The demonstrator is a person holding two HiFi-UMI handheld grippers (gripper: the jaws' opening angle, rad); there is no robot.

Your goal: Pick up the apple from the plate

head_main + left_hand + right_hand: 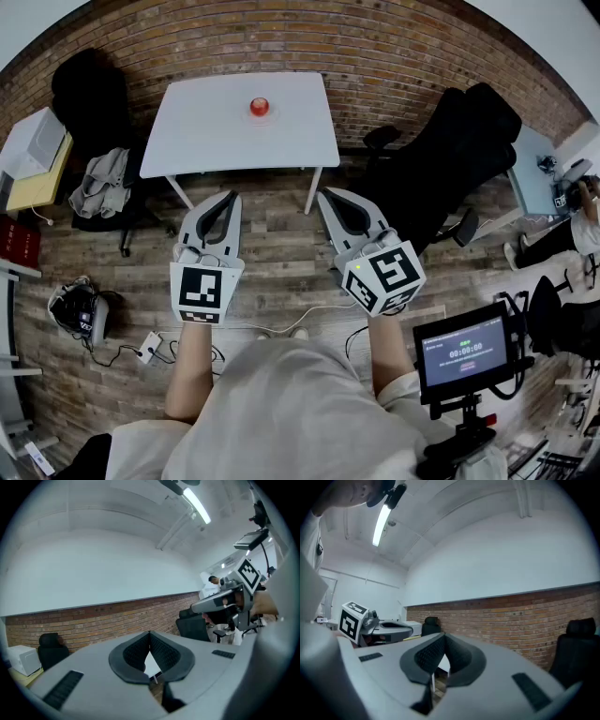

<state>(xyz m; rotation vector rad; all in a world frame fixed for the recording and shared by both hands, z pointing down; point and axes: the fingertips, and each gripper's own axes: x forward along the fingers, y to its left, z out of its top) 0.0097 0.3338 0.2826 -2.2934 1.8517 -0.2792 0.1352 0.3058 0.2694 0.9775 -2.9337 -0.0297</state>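
The small round red apple (260,105) sat on a little round plate (272,115) on the smooth white rectangular table (206,131), well ahead of both tongs and roughly midway between their lines. The left gripper (225,197), grey moulded plastic with black ribbed pads, was held out level, its jaws pressed tip to tip on nothing. The right gripper (330,195), of the same build, hung level near it, angled inward, its jaws likewise closed and empty, above the wood-plank floor (272,272)
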